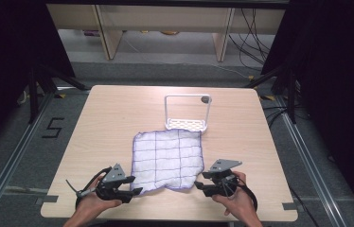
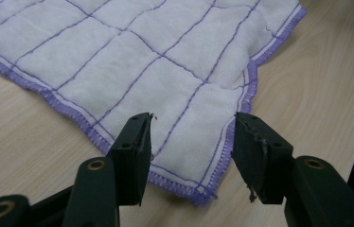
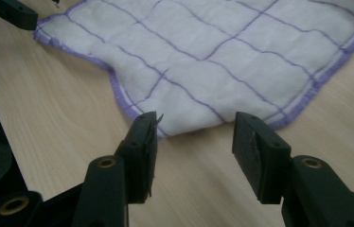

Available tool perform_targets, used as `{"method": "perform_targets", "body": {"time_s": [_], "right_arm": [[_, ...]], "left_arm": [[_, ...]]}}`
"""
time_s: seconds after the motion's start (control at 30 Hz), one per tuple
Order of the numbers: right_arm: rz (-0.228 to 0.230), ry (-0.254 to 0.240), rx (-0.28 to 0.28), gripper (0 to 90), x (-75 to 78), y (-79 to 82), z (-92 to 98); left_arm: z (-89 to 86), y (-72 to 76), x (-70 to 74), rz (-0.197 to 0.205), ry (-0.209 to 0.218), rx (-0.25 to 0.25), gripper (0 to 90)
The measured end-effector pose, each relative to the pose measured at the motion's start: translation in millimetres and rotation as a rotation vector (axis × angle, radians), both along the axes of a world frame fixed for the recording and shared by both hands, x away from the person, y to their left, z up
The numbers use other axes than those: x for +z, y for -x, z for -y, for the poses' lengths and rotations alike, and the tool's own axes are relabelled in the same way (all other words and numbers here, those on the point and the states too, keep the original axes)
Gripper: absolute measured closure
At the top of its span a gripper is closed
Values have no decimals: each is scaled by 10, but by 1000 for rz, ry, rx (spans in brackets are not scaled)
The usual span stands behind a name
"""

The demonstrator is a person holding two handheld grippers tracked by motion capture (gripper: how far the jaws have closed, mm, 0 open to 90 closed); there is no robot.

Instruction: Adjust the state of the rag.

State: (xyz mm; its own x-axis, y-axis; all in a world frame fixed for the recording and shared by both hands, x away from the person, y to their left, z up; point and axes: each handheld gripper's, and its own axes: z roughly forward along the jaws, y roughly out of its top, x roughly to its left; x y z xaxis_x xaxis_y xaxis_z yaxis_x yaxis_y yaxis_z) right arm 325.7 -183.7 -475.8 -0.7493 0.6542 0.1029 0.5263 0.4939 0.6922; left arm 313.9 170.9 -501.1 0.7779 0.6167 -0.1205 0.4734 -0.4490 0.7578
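A white cloth (image 1: 168, 158) with purple grid lines and a purple hem lies spread flat on the wooden table (image 1: 109, 118). My left gripper (image 1: 137, 190) is at the cloth's near left corner. In the left gripper view that gripper (image 2: 191, 127) stands open, with the corner of the cloth (image 2: 142, 61) lying loose between the jaws and no pad pressing on it. My right gripper (image 1: 198, 185) is at the near right corner. It (image 3: 196, 125) is open too, and the hem of the cloth (image 3: 213, 52) just reaches the gap between its tips.
A white wire-frame rack (image 1: 187, 113) stands just beyond the cloth's far edge. Bare wood lies on both sides of the cloth. The table's front edge runs right under both hands. One jaw of the left gripper (image 3: 9, 12) shows in the right gripper view.
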Motion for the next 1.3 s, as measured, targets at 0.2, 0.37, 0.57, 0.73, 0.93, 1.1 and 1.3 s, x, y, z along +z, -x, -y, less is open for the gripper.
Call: {"method": "perform_targets", "body": {"time_s": [0.2,0.37,0.57,0.73,0.93,1.1,1.3], "right_arm": [[2,67,14,513,-141,-54,-253],[32,130,20,748,-248,-177,-319],[44,135,81,836,-68,-177,-248],[63,99,134,832,311,-45,-151],[29,100,148,827,541,182,-18],[-72,134,160,821,430,-147,-204],[-104,221,216,739,437,-785,-688]], "left_arm": [[70,-63,-54,8,-86,-44,532],[82,-141,-118,30,-107,-91,679],[104,-108,-94,49,-77,-104,846],[133,46,42,52,-15,-135,856],[194,179,130,41,20,-199,851],[243,42,83,42,-8,-166,852],[163,-60,9,26,-11,-135,850]]}}
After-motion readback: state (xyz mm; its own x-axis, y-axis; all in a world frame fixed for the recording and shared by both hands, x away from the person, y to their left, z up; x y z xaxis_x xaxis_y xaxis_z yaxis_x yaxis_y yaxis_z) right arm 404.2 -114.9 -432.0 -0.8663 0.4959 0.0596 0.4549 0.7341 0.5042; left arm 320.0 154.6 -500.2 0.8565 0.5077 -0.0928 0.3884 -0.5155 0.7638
